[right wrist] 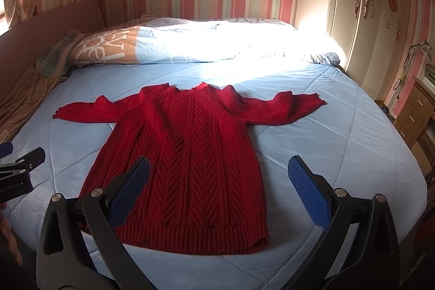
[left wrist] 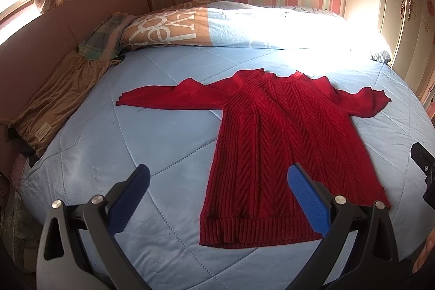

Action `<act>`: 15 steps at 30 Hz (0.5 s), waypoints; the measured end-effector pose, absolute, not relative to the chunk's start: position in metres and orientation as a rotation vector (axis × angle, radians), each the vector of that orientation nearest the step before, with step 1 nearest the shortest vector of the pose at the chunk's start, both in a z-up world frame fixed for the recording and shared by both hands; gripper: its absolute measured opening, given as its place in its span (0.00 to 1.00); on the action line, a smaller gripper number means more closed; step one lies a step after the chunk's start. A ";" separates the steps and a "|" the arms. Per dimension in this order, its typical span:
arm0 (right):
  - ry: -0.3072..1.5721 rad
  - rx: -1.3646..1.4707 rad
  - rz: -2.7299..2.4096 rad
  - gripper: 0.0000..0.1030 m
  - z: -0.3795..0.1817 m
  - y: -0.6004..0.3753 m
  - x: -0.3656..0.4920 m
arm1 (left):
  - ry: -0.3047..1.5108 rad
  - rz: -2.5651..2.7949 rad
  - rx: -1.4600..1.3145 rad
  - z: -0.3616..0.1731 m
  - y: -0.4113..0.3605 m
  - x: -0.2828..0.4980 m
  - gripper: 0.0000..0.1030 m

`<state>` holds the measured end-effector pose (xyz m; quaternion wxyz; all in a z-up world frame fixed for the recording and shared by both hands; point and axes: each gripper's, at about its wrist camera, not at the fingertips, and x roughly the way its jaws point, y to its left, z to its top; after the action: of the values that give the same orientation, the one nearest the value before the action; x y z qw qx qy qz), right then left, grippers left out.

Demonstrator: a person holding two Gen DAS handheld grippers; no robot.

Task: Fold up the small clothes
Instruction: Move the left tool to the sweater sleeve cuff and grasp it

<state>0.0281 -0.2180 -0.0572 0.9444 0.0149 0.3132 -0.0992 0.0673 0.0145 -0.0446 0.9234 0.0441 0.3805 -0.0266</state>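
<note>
A small red knitted sweater lies flat on the light blue quilt, neck toward the pillows, both sleeves spread sideways and its ribbed hem nearest me. My left gripper hovers open above the hem's left corner, its right blue pad over the knit. My right gripper is also open, above the sweater's lower right part, its left pad over the knit. Neither holds anything. The right gripper's body shows at the left wrist view's right edge; the left gripper's body shows at the right wrist view's left edge.
A rolled printed duvet lies along the far side of the bed. A brown garment and a checked cloth lie at the left by the headboard. A wardrobe and wooden drawers stand to the right.
</note>
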 end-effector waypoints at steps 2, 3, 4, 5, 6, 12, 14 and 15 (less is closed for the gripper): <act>0.613 0.036 -0.178 0.97 -0.061 -0.218 0.036 | 0.780 -0.061 0.097 -0.052 0.016 0.078 0.99; 0.602 0.038 -0.166 0.97 -0.062 -0.216 0.040 | 0.779 -0.062 0.103 -0.056 0.016 0.083 0.99; 0.591 0.038 -0.151 0.97 -0.064 -0.215 0.047 | 0.777 -0.061 0.111 -0.059 0.016 0.090 0.99; 0.579 0.036 -0.132 0.97 -0.066 -0.213 0.053 | 0.778 -0.058 0.122 -0.063 0.016 0.098 0.99; 0.568 0.030 -0.120 0.97 -0.068 -0.212 0.059 | 0.782 -0.055 0.133 -0.067 0.016 0.105 0.99; 0.548 0.017 -0.055 0.97 -0.074 -0.199 0.098 | 0.796 -0.065 0.157 -0.087 0.030 0.152 0.99; 0.560 0.008 -0.042 0.97 -0.071 -0.193 0.112 | 0.828 -0.072 0.149 -0.092 0.040 0.170 0.99; 0.573 -0.001 -0.037 0.97 -0.069 -0.189 0.120 | 0.835 -0.061 0.147 -0.093 0.046 0.179 0.99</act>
<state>0.1201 -0.1887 -0.0691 0.9591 -0.0004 0.2824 -0.0182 0.1788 0.0461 -0.0932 0.9110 0.0712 0.4051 -0.0296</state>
